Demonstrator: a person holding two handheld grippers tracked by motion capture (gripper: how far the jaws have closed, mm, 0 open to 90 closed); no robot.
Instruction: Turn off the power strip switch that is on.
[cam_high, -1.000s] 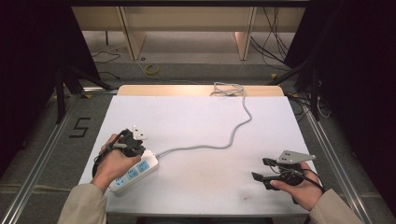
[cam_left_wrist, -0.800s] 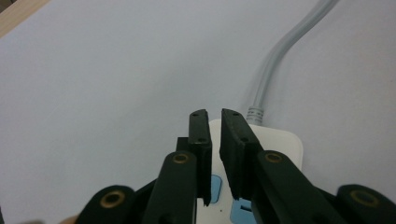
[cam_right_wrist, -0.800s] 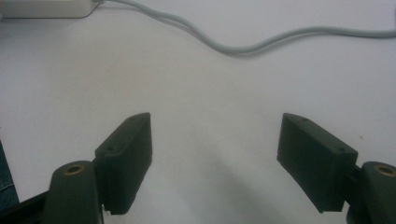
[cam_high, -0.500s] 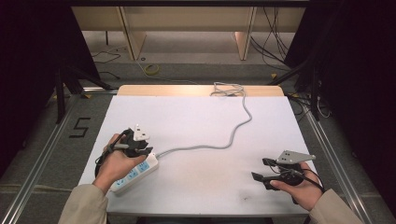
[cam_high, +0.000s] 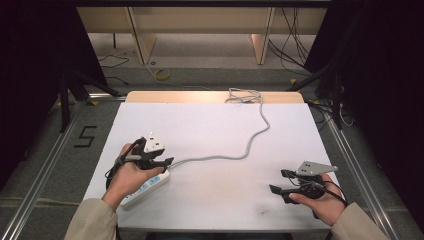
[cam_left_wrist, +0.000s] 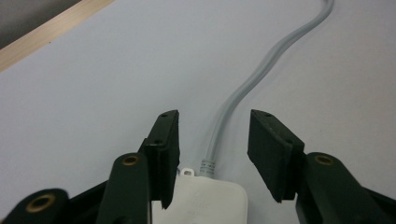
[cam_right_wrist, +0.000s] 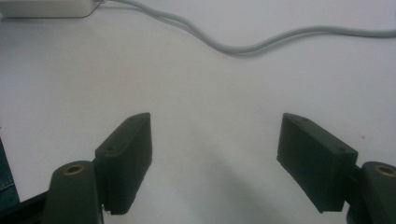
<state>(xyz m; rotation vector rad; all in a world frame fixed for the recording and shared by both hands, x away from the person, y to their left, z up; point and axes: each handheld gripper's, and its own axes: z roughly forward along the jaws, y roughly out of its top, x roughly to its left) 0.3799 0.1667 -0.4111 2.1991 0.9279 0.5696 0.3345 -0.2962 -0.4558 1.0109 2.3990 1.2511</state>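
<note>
I am holding my left hand-held gripper (cam_left_wrist: 212, 140) spread over the cord end of a white power strip (cam_high: 145, 187) lying at the bench's (cam_high: 210, 130) near left. It looks rigid, light, slippery; gripping its narrow sides seems best, since the grey cord (cam_left_wrist: 261, 74) is flexing.

Both forearms come in from the near edge, the left gripper (cam_high: 159, 161) at near left with fingers (cam_left_wrist: 164, 149) parted, the right gripper (cam_high: 280, 182) at near right with fingers (cam_right_wrist: 127, 156) spread wide.
</note>
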